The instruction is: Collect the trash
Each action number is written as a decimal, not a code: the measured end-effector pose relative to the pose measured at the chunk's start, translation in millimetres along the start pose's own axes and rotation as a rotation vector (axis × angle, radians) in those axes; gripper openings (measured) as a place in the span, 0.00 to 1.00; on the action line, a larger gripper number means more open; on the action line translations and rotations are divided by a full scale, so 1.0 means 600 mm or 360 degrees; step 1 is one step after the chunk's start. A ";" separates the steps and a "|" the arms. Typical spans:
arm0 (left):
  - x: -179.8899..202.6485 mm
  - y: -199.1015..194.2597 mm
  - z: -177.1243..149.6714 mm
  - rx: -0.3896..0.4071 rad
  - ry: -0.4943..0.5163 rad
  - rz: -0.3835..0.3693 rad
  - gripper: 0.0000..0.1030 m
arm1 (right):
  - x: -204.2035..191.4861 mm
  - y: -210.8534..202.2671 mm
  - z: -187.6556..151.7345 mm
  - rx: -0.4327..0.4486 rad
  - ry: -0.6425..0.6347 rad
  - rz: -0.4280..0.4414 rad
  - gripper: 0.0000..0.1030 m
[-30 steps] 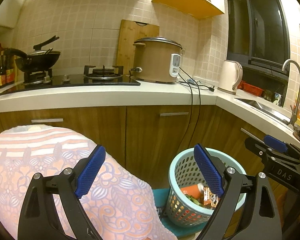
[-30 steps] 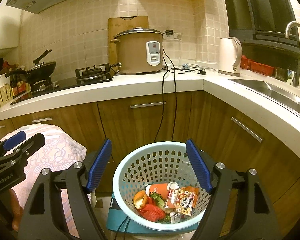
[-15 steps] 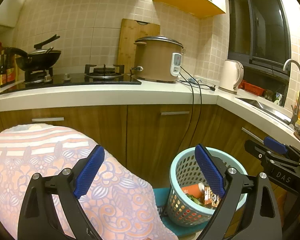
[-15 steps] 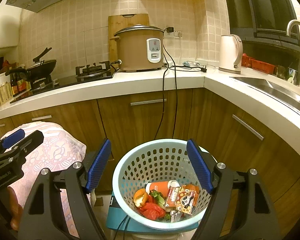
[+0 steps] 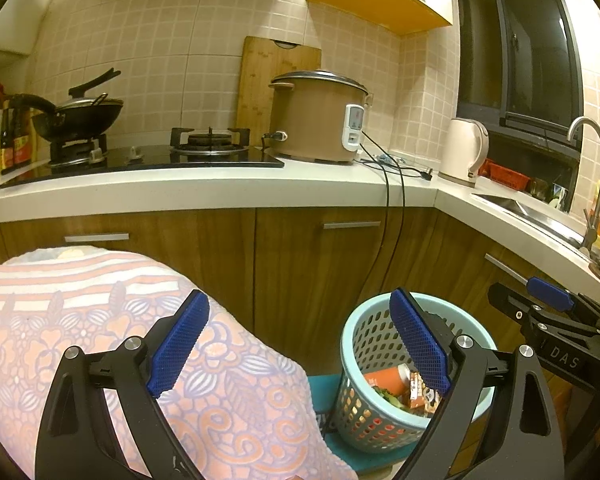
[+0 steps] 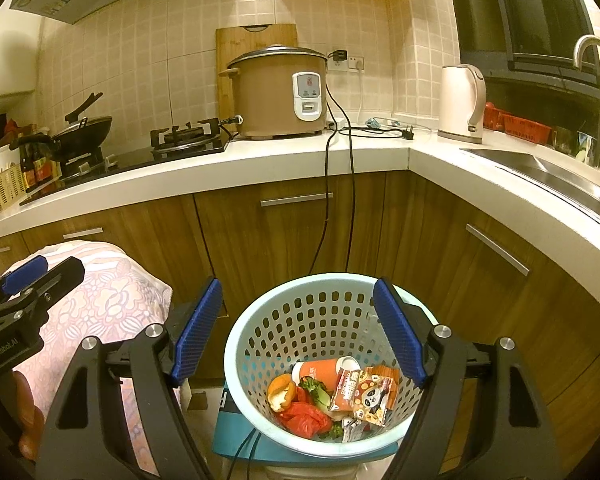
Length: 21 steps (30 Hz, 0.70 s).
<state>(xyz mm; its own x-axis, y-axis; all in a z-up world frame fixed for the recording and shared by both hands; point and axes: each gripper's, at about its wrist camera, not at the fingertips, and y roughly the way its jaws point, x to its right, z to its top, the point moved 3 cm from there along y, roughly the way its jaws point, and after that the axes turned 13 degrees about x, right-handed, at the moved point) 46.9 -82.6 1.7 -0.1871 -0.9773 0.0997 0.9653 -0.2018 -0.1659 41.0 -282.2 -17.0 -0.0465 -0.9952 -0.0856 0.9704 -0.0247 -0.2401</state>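
Now my right gripper (image 6: 298, 334) hangs wide and empty over the basket (image 6: 260, 316); at six o'clock lie wrappers (image 6: 362, 394), perhaps peel; my left gripper (image 5: 298, 344) gapes too.

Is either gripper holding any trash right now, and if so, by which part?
Nothing is held. The left gripper and right gripper both have open, empty jaws. The trash lies in the basket.
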 end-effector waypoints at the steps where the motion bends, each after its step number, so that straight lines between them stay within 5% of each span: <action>1: 0.000 0.000 0.000 0.0000 0.0000 0.0001 0.87 | 0.000 0.000 0.000 0.0000 0.0000 -0.0001 0.72; 21: -0.003 0.000 -0.002 -0.0001 -0.0001 0.0004 0.87 | 0.004 0.004 -0.002 -0.0007 0.0007 0.0008 0.72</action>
<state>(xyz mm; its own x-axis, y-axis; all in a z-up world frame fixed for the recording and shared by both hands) 46.9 -80.8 0.6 -0.1848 -0.9777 0.0996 0.9656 -0.1995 -0.1670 42.8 -284.8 -19.0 -0.0427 -0.9949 -0.0908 0.9696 -0.0193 -0.2441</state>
